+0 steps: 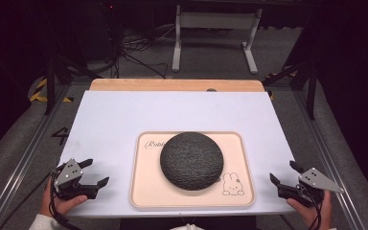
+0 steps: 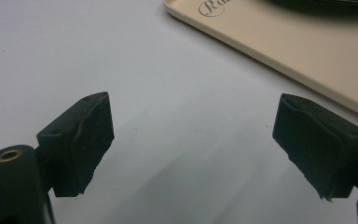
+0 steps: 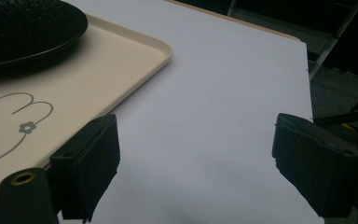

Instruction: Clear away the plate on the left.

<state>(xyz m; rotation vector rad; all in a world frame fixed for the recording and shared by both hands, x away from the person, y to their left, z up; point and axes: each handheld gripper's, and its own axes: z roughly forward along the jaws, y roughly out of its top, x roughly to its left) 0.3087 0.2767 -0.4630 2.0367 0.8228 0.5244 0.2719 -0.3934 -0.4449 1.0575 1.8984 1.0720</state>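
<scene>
A dark, round, textured plate point(image 1: 191, 160) lies upside down like a dome on a cream tray point(image 1: 143, 187) with a rabbit drawing point(image 1: 233, 185) at its near right corner. My left gripper point(image 1: 96, 171) hovers open at the table's near left, left of the tray; its jaws frame bare white table, with the tray's edge point(image 2: 307, 56) beyond. At the near right my right gripper point(image 1: 283, 173) is open too, just off the tray's right edge point(image 3: 135, 60). The plate's rim point(image 3: 28, 32) shows at the upper left of the right gripper view. Neither gripper holds anything.
A white sheet point(image 1: 124, 115) covers the table, with a wooden strip point(image 1: 172, 85) at the far edge. Metal rails point(image 1: 24, 153) run along both sides. A white frame leg point(image 1: 215, 28) and cables lie on the floor beyond.
</scene>
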